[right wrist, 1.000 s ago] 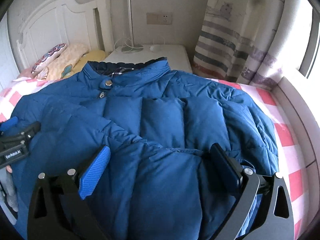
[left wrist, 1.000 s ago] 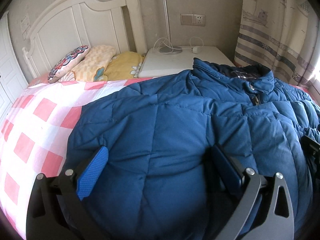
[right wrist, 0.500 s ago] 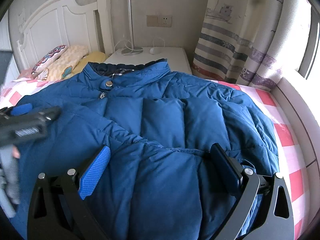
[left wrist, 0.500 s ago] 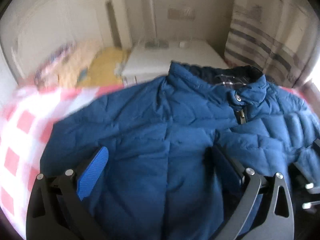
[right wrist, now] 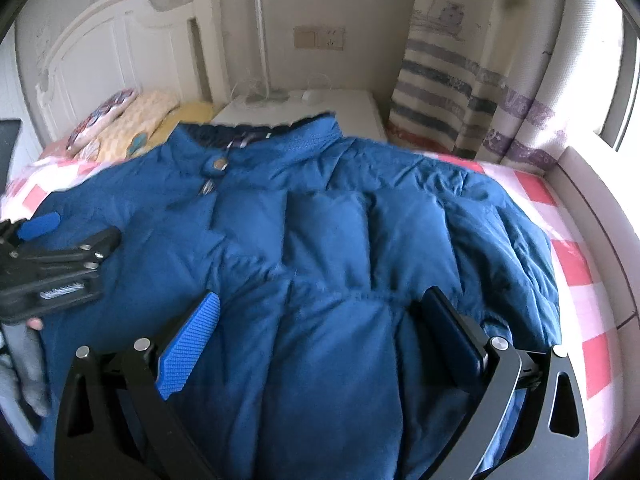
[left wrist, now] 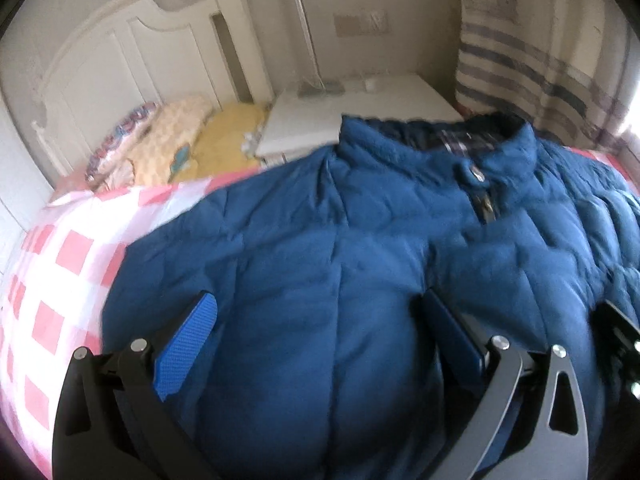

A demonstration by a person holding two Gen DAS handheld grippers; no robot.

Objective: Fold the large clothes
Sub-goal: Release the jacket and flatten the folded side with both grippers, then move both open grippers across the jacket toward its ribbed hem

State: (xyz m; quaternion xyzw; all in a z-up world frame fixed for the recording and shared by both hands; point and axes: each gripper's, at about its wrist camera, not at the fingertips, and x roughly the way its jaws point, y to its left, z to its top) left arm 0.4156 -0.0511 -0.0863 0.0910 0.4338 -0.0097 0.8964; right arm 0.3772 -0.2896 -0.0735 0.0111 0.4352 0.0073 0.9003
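Both tools are spread wide with nothing between their fingers. Low in its own view, the left gripper hovers over the puffy blue quilted jacket, blue-padded fingers apart; the same tool pokes in at the left edge of the other view, with a bit of a person's hand under it. At the bottom of its frame, the right gripper hangs over the jacket's lower half, jaws just as wide.

That jacket lies front-up across the pink-and-white checked bedsheet, filling the middle of both frames, collar toward the top, snap button fastened. Patterned pillows sit at upper left against the white wooden headboard. Behind the collar stands a white bedside table, and a striped curtain hangs at upper right.
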